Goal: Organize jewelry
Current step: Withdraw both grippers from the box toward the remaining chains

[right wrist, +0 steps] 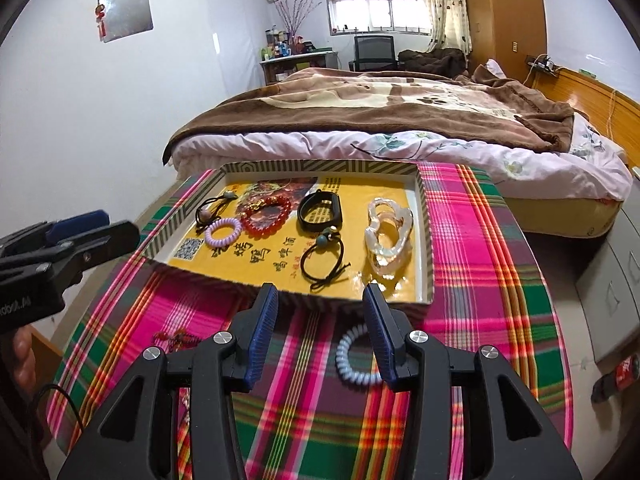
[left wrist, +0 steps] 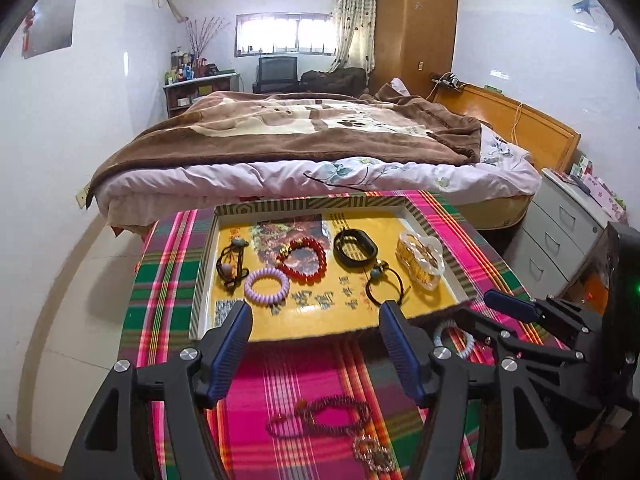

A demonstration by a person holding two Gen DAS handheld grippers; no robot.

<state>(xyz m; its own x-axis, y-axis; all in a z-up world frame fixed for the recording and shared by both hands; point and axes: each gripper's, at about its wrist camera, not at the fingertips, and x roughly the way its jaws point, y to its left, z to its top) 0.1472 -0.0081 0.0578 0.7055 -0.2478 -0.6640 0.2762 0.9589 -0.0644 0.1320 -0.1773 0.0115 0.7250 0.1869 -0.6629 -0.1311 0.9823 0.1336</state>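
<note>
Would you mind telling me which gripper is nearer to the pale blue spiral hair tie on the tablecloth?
Right. The right gripper hangs open just above the pale blue spiral hair tie, which lies beside its right finger. The left gripper is open farther left, above the beaded bracelets.

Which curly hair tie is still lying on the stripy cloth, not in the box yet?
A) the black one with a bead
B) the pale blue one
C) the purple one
B: the pale blue curly hair tie lies on the stripy cloth in front of the box, while the purple one and the black one with a bead already lie inside it.
</note>
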